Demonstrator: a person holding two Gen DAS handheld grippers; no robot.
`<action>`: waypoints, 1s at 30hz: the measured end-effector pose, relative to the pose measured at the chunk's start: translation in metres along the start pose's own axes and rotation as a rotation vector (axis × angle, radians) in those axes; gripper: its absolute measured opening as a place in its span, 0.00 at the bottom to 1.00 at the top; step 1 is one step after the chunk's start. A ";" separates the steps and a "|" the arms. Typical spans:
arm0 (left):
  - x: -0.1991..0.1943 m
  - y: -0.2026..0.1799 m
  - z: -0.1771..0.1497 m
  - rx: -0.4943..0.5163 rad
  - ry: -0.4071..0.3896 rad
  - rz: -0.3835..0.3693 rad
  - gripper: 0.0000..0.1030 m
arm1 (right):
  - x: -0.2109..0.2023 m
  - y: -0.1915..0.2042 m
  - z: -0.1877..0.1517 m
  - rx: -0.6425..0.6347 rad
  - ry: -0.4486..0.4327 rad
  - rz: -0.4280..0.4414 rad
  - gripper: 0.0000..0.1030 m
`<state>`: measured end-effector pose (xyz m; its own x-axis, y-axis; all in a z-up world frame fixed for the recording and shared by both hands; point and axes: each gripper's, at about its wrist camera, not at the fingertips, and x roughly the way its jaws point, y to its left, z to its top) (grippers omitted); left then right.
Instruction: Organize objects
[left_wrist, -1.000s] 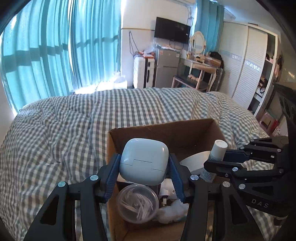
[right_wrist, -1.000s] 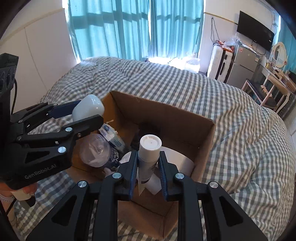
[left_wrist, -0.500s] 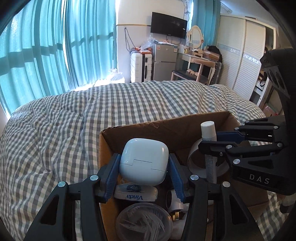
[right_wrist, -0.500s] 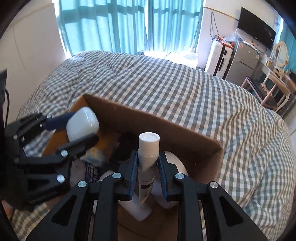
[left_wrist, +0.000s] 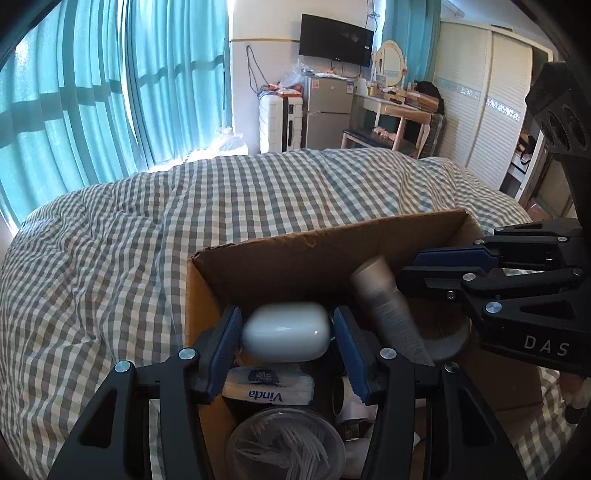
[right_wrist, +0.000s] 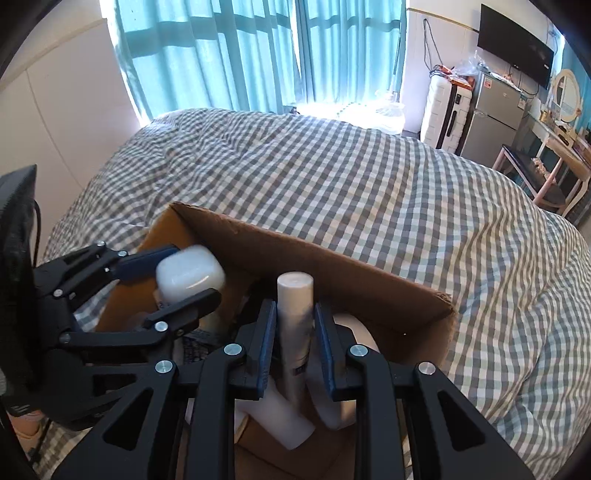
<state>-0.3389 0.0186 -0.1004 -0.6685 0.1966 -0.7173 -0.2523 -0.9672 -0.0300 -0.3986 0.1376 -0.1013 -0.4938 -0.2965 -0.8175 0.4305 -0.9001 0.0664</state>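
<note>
Both tongs over the cardboard box (left_wrist: 325, 254), each with something between its pads.

Left view: left gripper (left_wrist: 286, 345), jaws just widened, pads barely apart from the blurred white case (left_wrist: 284, 331); tissue pack (left_wrist: 267, 387) and clear tub (left_wrist: 284, 443) below (tub cut off).
Right view: right gripper (right_wrist: 295, 332) clenched on the upright white tube (right_wrist: 294, 325); tube's foot hidden.

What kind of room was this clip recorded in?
Most likely a bedroom or small studio flat: a bed under a checked duvet fills the middle, teal curtains cover a big window, and a wall television, small fridge and wardrobe line the far side.
</note>
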 end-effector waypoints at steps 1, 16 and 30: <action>-0.002 -0.001 0.000 0.001 -0.001 -0.007 0.57 | -0.002 0.001 0.000 0.000 -0.004 -0.001 0.21; -0.045 -0.004 0.030 0.008 -0.066 0.069 0.94 | -0.063 -0.009 0.006 0.054 -0.078 -0.075 0.62; -0.118 -0.016 0.042 0.025 -0.141 0.132 0.97 | -0.165 -0.012 0.005 0.107 -0.250 -0.150 0.92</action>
<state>-0.2850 0.0178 0.0139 -0.7879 0.0908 -0.6090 -0.1722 -0.9821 0.0764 -0.3259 0.1959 0.0358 -0.7217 -0.2155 -0.6578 0.2636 -0.9643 0.0267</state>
